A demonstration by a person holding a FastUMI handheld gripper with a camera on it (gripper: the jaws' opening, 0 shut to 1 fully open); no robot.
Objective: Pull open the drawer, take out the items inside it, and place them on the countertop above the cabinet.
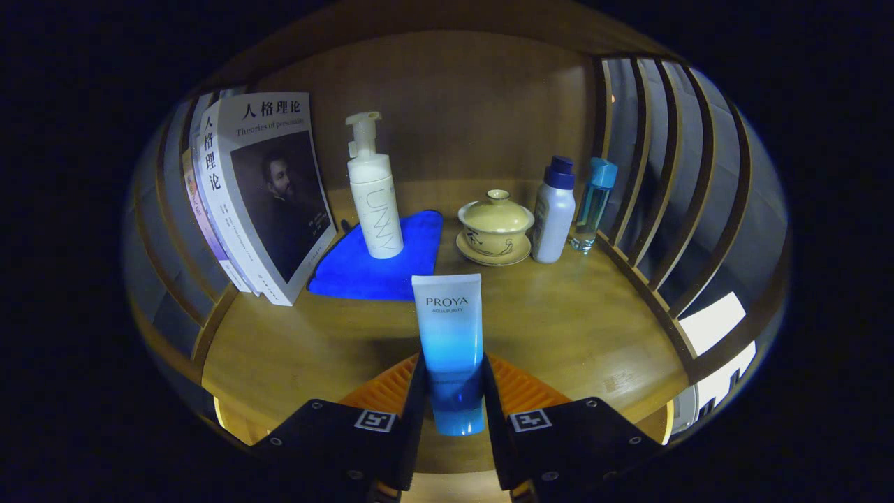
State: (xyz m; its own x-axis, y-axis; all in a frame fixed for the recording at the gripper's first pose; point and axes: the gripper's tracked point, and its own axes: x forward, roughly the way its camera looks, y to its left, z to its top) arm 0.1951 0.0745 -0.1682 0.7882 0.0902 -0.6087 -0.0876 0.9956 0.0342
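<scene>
Blue tube (450,342) of face wash: your gripper (450,405) has it pinched between both fingers, closed onto its lower half, tube upright with crimped end up, over the front of the wooden countertop (573,328). The tube's cap end sinks between the fingers and is hard to make out; can't tell if it touches the wood. All places from the tube: just behind it, one blue cloth (380,262), its near edge partly hidden by the tube top. One white pump bottle (374,188) stands on that cloth. Behind-left, leaning books (262,195), count unclear, only the front cover fully shows. Behind-right, one lidded teacup on a saucer (494,227), then one white bottle with dark cap (554,209), then one clear blue bottle (592,202). Slatted rails (663,175) far right.
</scene>
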